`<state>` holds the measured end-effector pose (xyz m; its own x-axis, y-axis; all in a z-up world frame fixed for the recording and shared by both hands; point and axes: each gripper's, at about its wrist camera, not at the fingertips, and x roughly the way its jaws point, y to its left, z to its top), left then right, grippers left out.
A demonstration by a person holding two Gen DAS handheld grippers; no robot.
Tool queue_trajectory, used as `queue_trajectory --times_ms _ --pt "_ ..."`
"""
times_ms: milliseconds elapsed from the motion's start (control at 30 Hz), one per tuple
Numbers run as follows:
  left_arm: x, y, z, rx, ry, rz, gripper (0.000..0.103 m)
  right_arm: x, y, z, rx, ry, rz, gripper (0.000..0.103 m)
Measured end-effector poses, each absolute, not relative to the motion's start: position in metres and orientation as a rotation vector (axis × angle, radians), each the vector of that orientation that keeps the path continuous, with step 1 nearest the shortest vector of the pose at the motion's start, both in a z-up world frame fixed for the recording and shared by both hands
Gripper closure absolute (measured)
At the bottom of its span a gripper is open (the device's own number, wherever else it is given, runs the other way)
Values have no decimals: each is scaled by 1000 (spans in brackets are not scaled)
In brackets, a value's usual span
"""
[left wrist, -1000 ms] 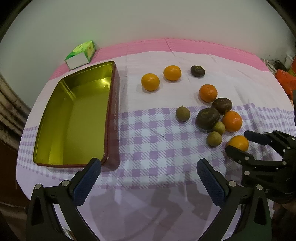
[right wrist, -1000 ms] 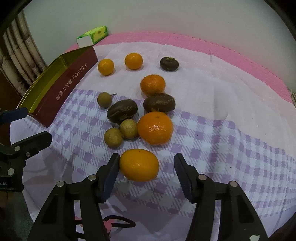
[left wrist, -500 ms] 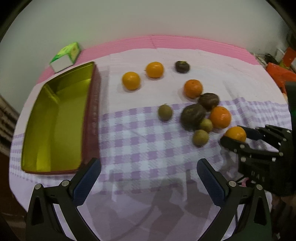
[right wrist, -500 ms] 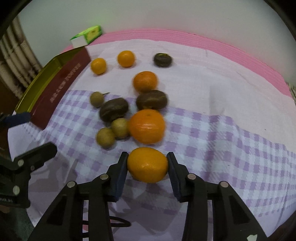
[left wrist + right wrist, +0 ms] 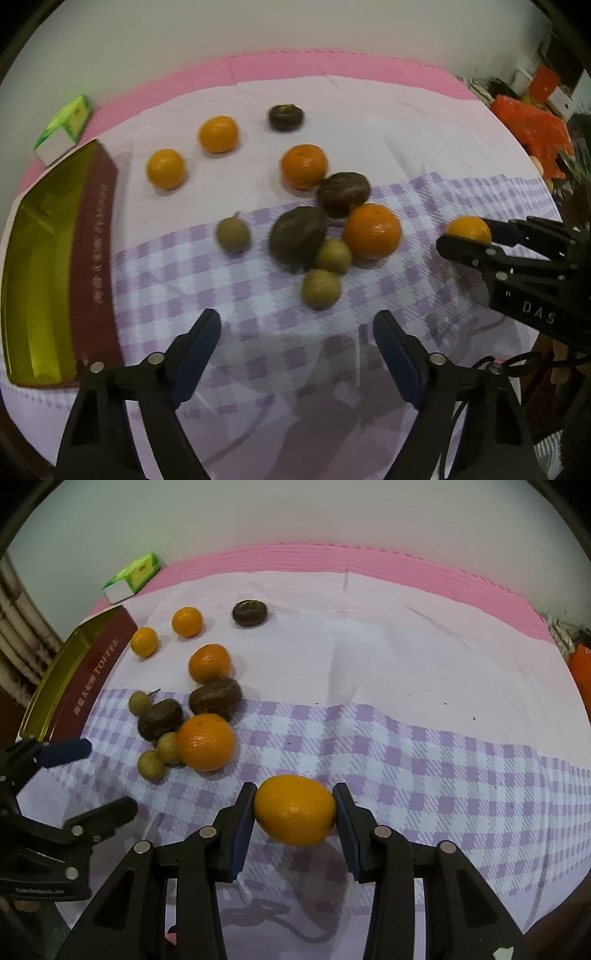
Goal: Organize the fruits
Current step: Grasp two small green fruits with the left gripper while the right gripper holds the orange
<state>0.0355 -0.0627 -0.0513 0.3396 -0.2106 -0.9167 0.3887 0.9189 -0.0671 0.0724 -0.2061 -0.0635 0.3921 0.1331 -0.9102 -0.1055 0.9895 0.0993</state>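
My right gripper [image 5: 295,812] is shut on a yellow-orange fruit [image 5: 295,814], held a little above the checked cloth, right of the fruit cluster. The left wrist view shows that gripper [image 5: 469,236] and its fruit [image 5: 468,229] at the right. My left gripper [image 5: 295,323] points down just in front of the cluster, its jaws closing with nothing between them. A small green-brown fruit [image 5: 321,288] lies just beyond its fingertips. Oranges [image 5: 372,230], dark brown fruits [image 5: 297,236] and other small green-brown fruits are scattered on the cloth. The gold-lined red tin [image 5: 40,258] stands empty at the left.
A green tissue box [image 5: 64,127] sits behind the tin on the pink mat [image 5: 332,66]. Red and orange clutter [image 5: 532,129] lies beyond the table's right edge. The table's front edge runs close under both grippers.
My right gripper closed on the yellow-orange fruit and carried it right, away from the cluster. My left gripper moved right toward the cluster and its jaws narrowed.
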Motion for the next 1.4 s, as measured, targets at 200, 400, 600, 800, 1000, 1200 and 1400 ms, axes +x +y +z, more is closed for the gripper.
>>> queue_trajectory --times_ms 200,400,600,800,1000,1200,1400 --pt "44 -77 -58 174 1182 -421 45 73 -216 -67 72 1157 127 64" --pt "52 -83 -60 173 1180 -419 59 74 -218 -70 90 1167 127 64" --pt "61 -84 -65 145 1204 -421 71 75 -218 -70 92 1165 127 64" --pt "58 -84 -66 163 1195 -428 76 75 -217 -71 89 1165 127 64" --pt "51 -74 -64 151 1193 -430 76 75 -216 -71 82 1162 126 64" --pt "42 -68 -52 144 1177 -448 76 75 -214 -72 75 1162 125 64" --pt "38 -60 -39 130 1161 -449 76 76 -213 -74 66 1162 124 64"
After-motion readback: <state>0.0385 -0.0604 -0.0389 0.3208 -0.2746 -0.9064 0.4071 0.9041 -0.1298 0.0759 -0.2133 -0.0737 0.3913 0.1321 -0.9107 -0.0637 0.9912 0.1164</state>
